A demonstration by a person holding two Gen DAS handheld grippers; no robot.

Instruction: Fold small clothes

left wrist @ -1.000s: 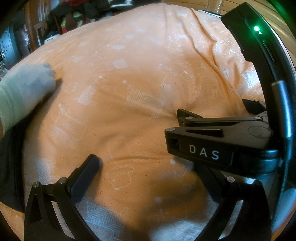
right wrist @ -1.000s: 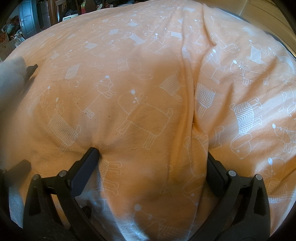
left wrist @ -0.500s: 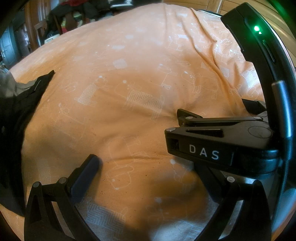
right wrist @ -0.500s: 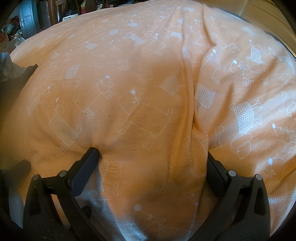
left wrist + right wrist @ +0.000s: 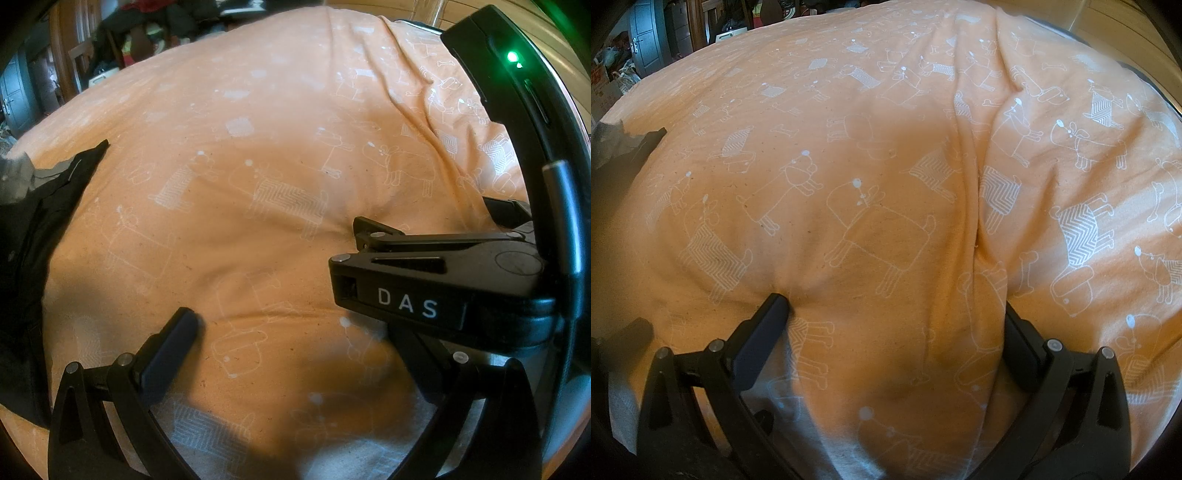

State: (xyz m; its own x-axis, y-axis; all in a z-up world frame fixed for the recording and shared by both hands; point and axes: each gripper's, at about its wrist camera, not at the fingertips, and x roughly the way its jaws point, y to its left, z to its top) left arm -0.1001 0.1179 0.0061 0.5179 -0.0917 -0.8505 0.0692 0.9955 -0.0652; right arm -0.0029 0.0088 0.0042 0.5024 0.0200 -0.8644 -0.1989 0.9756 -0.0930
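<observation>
A black garment (image 5: 40, 236) with a grey inner edge lies at the far left of the orange dog-print bed cover (image 5: 258, 155). In the right wrist view the black garment (image 5: 624, 147) is only a dark corner at the left edge. My left gripper (image 5: 295, 343) stands open over bare cover, well right of the garment. Its right finger is hidden behind the housing of the right gripper (image 5: 424, 280), marked DAS. My right gripper (image 5: 892, 332) is open too. Both its fingertips press into the cover, and a bulge of cover sits between them.
A long crease (image 5: 971, 184) runs through the bed cover toward the far side. Cluttered furniture and a grey door (image 5: 646, 33) stand beyond the bed's far left. A wooden wall (image 5: 1108, 22) rises at the far right.
A pale cloth-covered shape at the left edge one second ago is gone. The black garment's corner now lies there. Both grippers have stayed in place.
</observation>
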